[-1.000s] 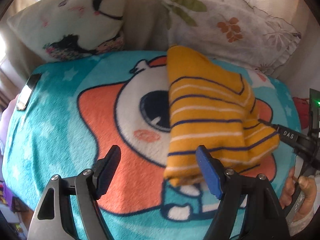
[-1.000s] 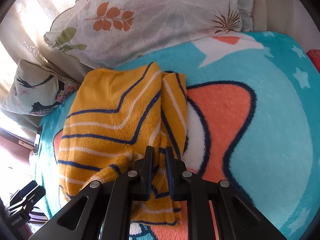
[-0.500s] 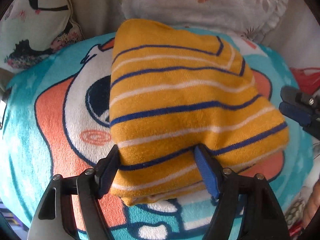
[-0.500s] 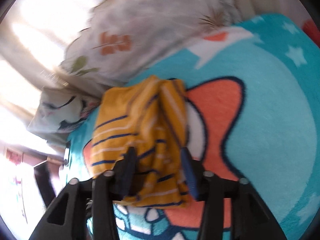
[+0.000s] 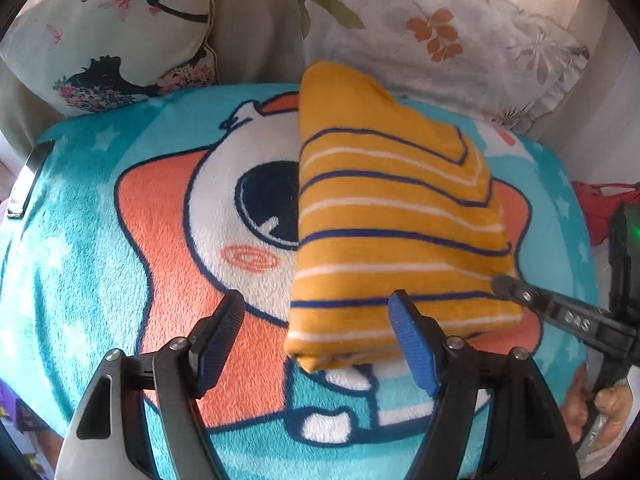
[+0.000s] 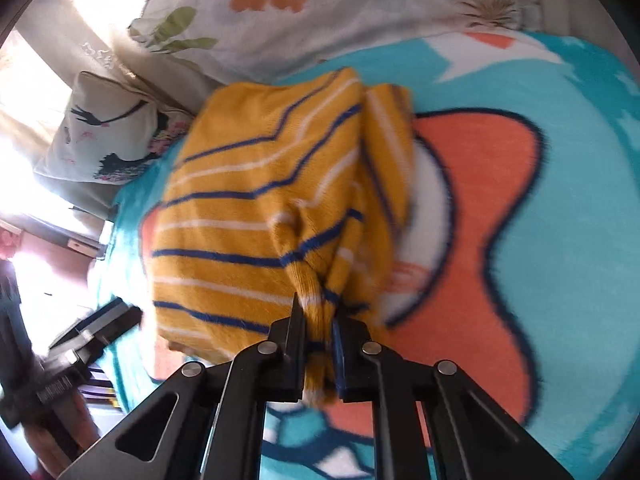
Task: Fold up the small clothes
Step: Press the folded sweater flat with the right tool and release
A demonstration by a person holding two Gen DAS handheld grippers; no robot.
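A folded yellow sweater with blue and white stripes (image 5: 396, 220) lies on a teal cartoon blanket (image 5: 80, 264). My left gripper (image 5: 316, 344) is open and empty, just in front of the sweater's near edge. My right gripper (image 6: 318, 316) is shut on a bunched corner of the sweater (image 6: 256, 216) and lifts it a little; it also shows in the left wrist view (image 5: 560, 316) at the sweater's right corner. The left gripper shows at the left edge of the right wrist view (image 6: 92, 328).
Two printed pillows (image 5: 120, 32) (image 5: 460, 32) lean at the back of the blanket. A dark phone-like object (image 5: 28, 180) lies at the blanket's left edge. A red item (image 5: 600, 212) sits past the right edge.
My left gripper has pulled back from around the sweater's near edge and stays open. My right gripper has closed on the sweater's corner.
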